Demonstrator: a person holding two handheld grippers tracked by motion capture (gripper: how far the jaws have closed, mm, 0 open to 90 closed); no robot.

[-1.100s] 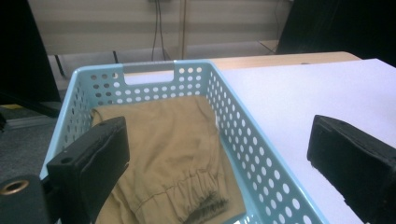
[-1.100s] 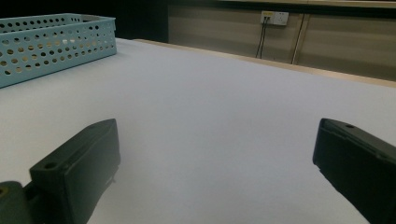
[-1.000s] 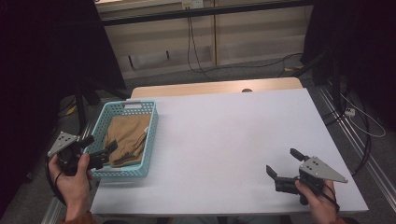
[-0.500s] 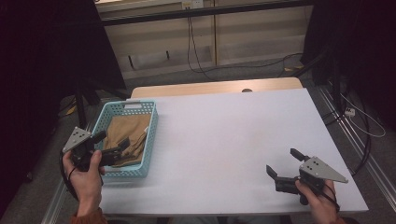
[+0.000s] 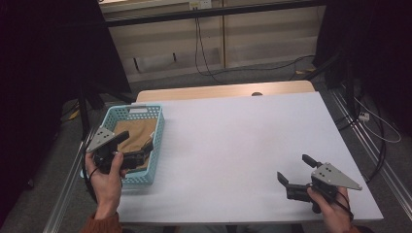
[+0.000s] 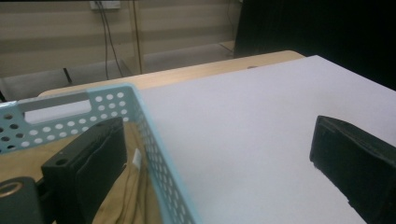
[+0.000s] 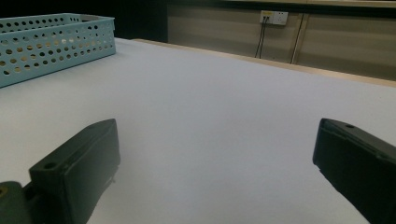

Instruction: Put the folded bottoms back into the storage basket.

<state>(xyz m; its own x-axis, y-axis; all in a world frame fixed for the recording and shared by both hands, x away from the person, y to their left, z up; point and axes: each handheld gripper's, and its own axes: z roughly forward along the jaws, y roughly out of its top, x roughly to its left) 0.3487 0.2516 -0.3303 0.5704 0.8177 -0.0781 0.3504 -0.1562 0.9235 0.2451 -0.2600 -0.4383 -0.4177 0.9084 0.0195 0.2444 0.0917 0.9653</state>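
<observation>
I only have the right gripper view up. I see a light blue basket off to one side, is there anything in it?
Observer: Yes, a tan cloth lies inside the basket.
Operator: Where is the left gripper?
Observer: The left gripper hangs over the basket's near end, open; in its own view one jaw is over the cloth and the other is out over the white table.
Operator: Has it got hold of the cloth?
Observer: No, the jaws stand wide apart with nothing between them.
</observation>
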